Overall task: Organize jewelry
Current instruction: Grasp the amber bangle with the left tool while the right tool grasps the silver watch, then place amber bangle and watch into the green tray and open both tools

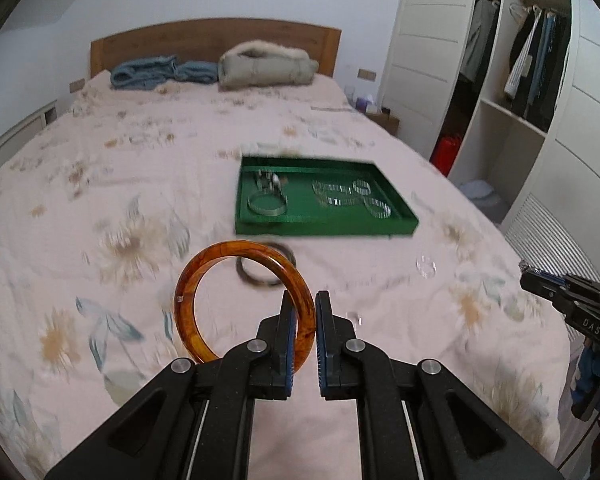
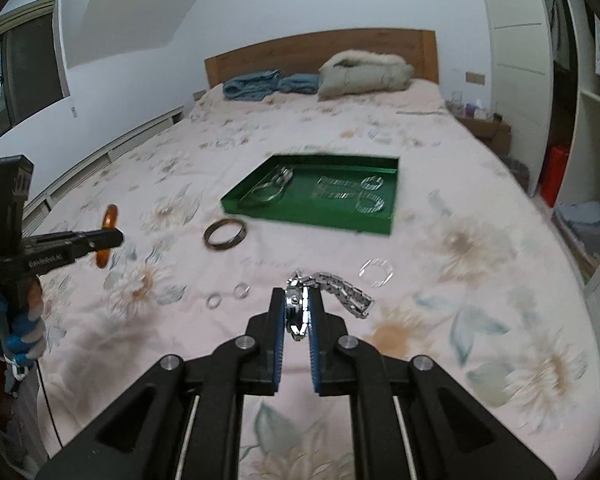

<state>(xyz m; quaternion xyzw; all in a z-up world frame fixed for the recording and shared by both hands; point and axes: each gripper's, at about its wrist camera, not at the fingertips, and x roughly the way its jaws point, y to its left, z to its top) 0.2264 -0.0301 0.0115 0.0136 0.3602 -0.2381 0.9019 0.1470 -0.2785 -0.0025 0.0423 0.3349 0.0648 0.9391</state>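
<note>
Above the bed, the left gripper (image 1: 304, 320) fingers clamp an amber bangle (image 1: 220, 280); the right gripper (image 2: 296, 312) fingers pinch a silver watch (image 2: 332, 288). Next, likely: carrying both to the far green tray (image 2: 394, 200).

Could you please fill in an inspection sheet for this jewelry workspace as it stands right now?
Surface: bed with a pale floral cover.
Job's things: green tray holding silver bracelets and clear pieces; dark bangle, two small rings and a clear ring lying on the cover in front of the tray.
Clutter: blue clothes and a grey coat by the headboard.
Grippers: left gripper shut on the amber bangle; right gripper shut on the silver watch.
Cables: thin dark cable below the left hand.
Surroundings: open wardrobe, nightstand, window.
</note>
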